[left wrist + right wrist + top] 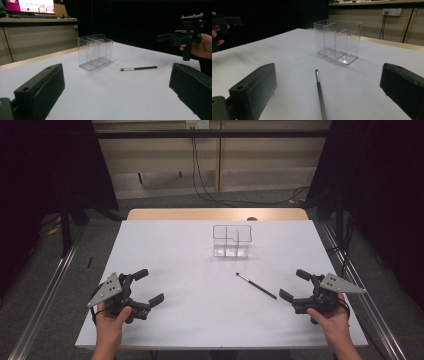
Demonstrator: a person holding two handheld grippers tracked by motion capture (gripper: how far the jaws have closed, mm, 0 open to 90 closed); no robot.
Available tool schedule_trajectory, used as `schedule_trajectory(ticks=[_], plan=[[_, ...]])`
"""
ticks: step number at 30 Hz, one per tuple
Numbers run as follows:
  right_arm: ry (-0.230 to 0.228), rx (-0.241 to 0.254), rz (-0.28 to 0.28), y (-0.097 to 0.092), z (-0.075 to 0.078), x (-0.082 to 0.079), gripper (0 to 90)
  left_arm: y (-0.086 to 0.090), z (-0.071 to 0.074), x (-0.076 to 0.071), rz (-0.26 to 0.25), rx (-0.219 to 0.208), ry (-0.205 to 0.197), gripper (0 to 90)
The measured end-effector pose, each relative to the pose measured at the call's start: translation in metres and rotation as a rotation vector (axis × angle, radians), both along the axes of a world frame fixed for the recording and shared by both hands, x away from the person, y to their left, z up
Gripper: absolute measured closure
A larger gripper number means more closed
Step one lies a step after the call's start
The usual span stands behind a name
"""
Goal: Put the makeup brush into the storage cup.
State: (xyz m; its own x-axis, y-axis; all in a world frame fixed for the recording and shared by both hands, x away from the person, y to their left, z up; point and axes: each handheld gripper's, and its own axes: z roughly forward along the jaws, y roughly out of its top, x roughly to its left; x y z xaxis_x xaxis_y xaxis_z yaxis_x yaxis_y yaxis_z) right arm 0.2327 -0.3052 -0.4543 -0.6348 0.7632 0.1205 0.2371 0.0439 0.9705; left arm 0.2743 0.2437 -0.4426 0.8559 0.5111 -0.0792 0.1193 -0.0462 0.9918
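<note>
Makeup brush point(256, 285), thin and black-handled with a silver ferrule, lies flat on the white surface point(175, 265), apart from everything, a little in front of and to the right of the clear acrylic organizer point(231, 240). The organizer stands upright toward the far middle of the surface, divided into several compartments, all of them empty as far as the pictures show.

The right gripper point(295, 283) rests at the near right, just beside the brush's handle end, fingers spread wide and holding nothing; in the right gripper view the brush point(320, 93) runs up between the two fingers toward the organizer point(337, 40). The left gripper point(149, 286) sits at the near left, well apart from the brush, fingers likewise wide open and empty.

The likely job is to lift the brush and stand it in a compartment. The risks come from the brush being so slim and low: fingers closing too high would miss it, or nudge it so it rolls away. A grip near one end could let it swing or slip. The light, transparent organizer could be knocked or tipped by the brush tip catching its rim.
</note>
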Motion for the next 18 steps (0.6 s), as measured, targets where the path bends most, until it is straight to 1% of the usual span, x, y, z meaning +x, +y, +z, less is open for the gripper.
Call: schedule_trajectory(ticks=[9, 11, 16, 18], plan=[[0.005, -0.014, 0.004, 0.0032, -0.0007, 0.0005, 0.7, 0.0015, -0.0002, 0.0004, 0.003, 0.005, 0.0, 0.0], [0.003, -0.017, 0.008, 0.004, -0.0007, 0.0006, 0.7, 0.0016, -0.0002, 0.0003, 0.004, 0.001, -0.001, 0.0], [0.002, -0.042, 0.004, 0.0075, 0.0013, 0.0024, 0.7, 0.0013, -0.0004, 0.0008, 0.0, 0.006, 0.0, 0.0], [0.004, -0.041, 0.001, 0.008, 0.0017, 0.0029, 0.7, 0.0013, -0.0005, 0.001, -0.001, 0.005, 0.0, 0.0]])
